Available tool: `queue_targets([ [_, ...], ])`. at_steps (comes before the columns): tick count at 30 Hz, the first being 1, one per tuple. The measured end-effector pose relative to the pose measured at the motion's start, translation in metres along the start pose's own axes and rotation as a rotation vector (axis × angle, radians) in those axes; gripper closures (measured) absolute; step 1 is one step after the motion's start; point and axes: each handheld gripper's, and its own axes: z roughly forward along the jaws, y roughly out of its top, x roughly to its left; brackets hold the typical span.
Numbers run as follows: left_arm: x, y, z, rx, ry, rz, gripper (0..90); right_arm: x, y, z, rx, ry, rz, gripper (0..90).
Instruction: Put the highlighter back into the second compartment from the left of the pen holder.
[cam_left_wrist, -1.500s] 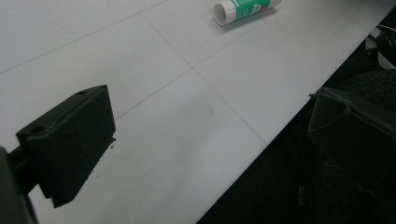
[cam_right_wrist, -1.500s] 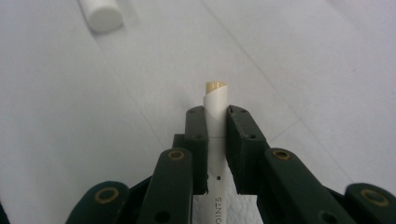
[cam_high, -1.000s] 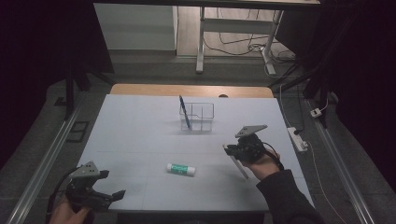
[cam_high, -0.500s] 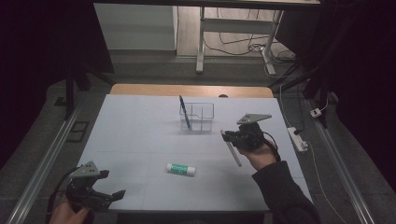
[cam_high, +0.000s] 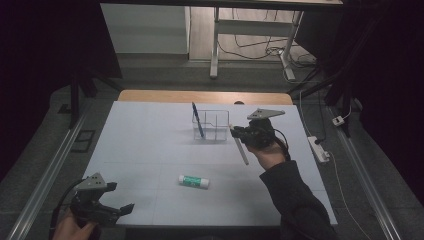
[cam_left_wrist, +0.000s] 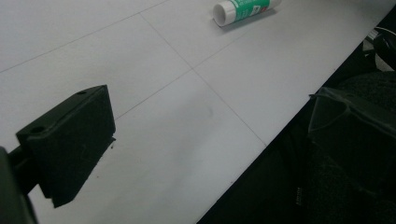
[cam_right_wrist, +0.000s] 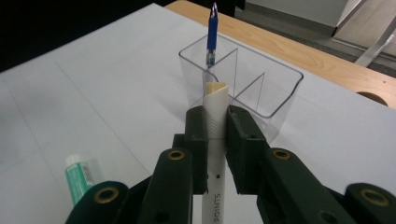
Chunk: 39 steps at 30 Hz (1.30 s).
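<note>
Across the middle of the high view, a white table (cam_high: 150, 150) is spread, with a white pen held above it.

At upper centre a clear divided organiser (cam_high: 211, 126) is seen, a blue pen (cam_high: 198, 120) stood in it. Just right of it, the right gripper (cam_high: 239, 134) is clamped on the white pen (cam_high: 240, 149). Bottom left, the left gripper (cam_high: 117, 200) is held with jaws apart. A green glue stick (cam_high: 194, 181) is laid at lower centre.
</note>
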Motion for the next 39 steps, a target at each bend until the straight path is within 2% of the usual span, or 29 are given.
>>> queue_targets([
  [4, 0.000, 0.000, 0.000, 0.002, 0.001, 0.003, 0.9, -0.002, 0.008, 0.005, -0.025, 0.004, 0.014, 78.2],
  [12, 0.000, 0.000, 0.000, 0.004, -0.001, 0.004, 0.9, -0.005, 0.027, 0.017, -0.066, 0.008, -0.005, 78.2],
  [19, 0.000, 0.000, 0.001, 0.006, -0.001, 0.003, 0.9, -0.010, 0.040, 0.028, -0.092, 0.003, -0.009, 78.2],
  [21, 0.000, 0.000, 0.001, 0.005, -0.002, 0.004, 0.9, -0.012, 0.044, 0.031, -0.111, 0.008, 0.004, 78.2],
  [29, 0.000, 0.000, 0.001, 0.006, -0.005, 0.002, 0.9, -0.016, 0.059, 0.046, -0.146, -0.006, 0.022, 78.1],
  [39, 0.000, 0.000, 0.001, 0.006, -0.009, 0.002, 0.9, -0.017, 0.075, 0.064, -0.169, -0.034, 0.010, 78.1],
])
